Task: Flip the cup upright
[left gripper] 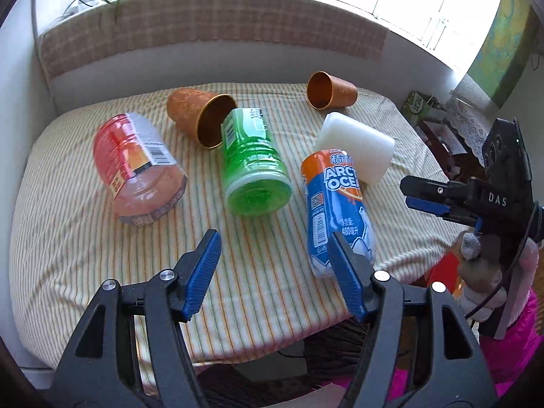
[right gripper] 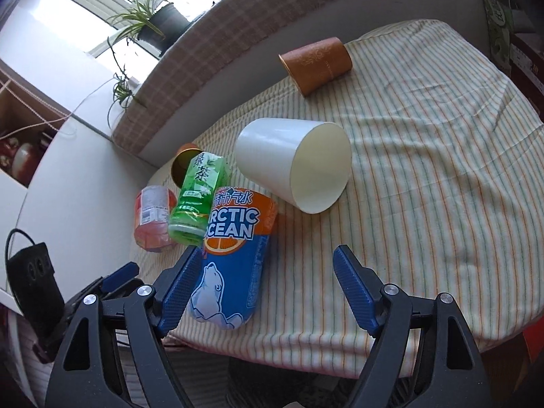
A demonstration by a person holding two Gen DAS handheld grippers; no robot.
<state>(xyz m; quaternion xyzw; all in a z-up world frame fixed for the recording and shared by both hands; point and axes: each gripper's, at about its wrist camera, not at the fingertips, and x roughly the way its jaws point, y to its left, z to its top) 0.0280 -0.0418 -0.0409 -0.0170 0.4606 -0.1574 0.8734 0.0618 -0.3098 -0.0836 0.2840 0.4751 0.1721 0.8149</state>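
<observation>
A white cup [left gripper: 355, 148] [right gripper: 292, 166] lies on its side on the striped tablecloth [left gripper: 255, 289] [right gripper: 425, 170], mouth towards the right wrist camera. Two brown cups also lie on their sides: one [left gripper: 200, 115] [right gripper: 183, 163] at the back left against the green bottle, the other [left gripper: 331, 90] [right gripper: 316, 64] at the back right. My left gripper [left gripper: 273, 241] hovers open over the cloth's front, nothing between its fingers. My right gripper [right gripper: 267, 258] [left gripper: 404, 192] is open at the table's right edge, short of the white cup, with the blue bottle beside its left finger.
Three bottles lie on the cloth: red [left gripper: 136, 170] [right gripper: 153, 217], green [left gripper: 253, 159] [right gripper: 199, 197] and blue "Arctic Ocean" [left gripper: 335, 210] [right gripper: 234, 251]. A checked sill with potted plants [right gripper: 146, 23] runs behind. A gloved hand [left gripper: 476, 265] holds the right gripper. A green box [left gripper: 416, 103] stands off the table's far right.
</observation>
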